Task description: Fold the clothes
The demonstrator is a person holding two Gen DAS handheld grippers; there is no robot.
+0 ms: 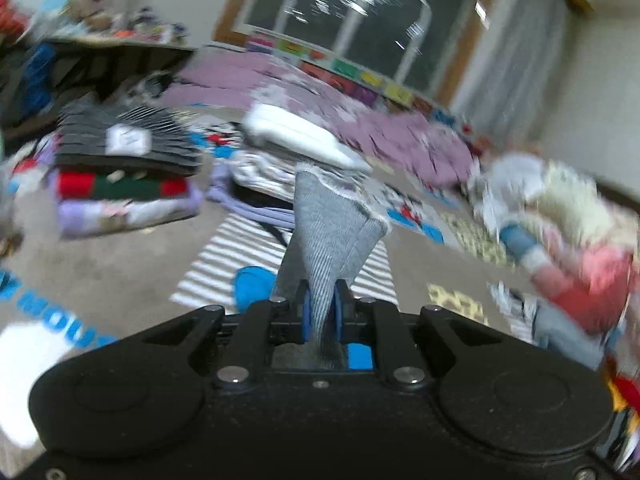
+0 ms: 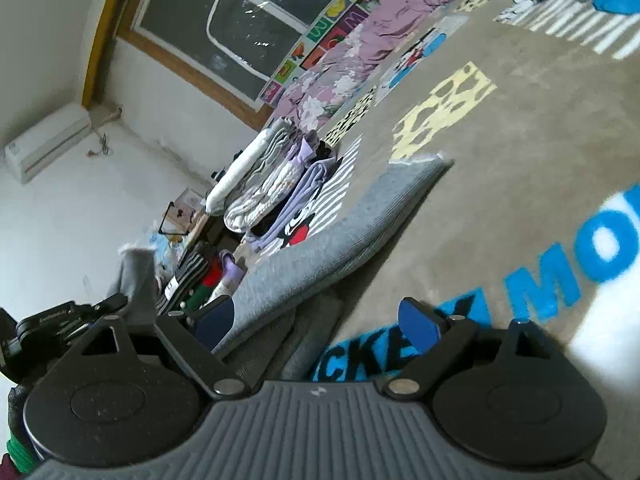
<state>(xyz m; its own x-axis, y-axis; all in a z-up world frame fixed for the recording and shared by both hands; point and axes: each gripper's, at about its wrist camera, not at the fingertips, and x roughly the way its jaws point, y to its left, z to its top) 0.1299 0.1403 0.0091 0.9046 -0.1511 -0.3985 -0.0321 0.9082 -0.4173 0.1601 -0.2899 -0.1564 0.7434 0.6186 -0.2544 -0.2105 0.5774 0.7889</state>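
Observation:
My left gripper (image 1: pixel 321 308) is shut on a corner of a grey ribbed garment (image 1: pixel 334 224), which sticks up between the blue pads. In the right wrist view the same grey garment (image 2: pixel 340 232) stretches across the beige carpet, one end lifted by the left gripper (image 2: pixel 80 320) at the left edge. My right gripper (image 2: pixel 320 320) is open, its blue pads wide apart, with the garment's near edge beside its left finger (image 2: pixel 216 316). Nothing is held between its pads.
Two stacks of folded clothes (image 1: pixel 128 168) (image 1: pixel 296 148) sit on the carpet ahead, also in the right wrist view (image 2: pixel 272 184). An unfolded heap (image 1: pixel 560 232) lies at right. A purple floral quilt (image 1: pixel 360 120) lies under the window (image 2: pixel 240 24). The printed carpet (image 2: pixel 520 160) spreads around.

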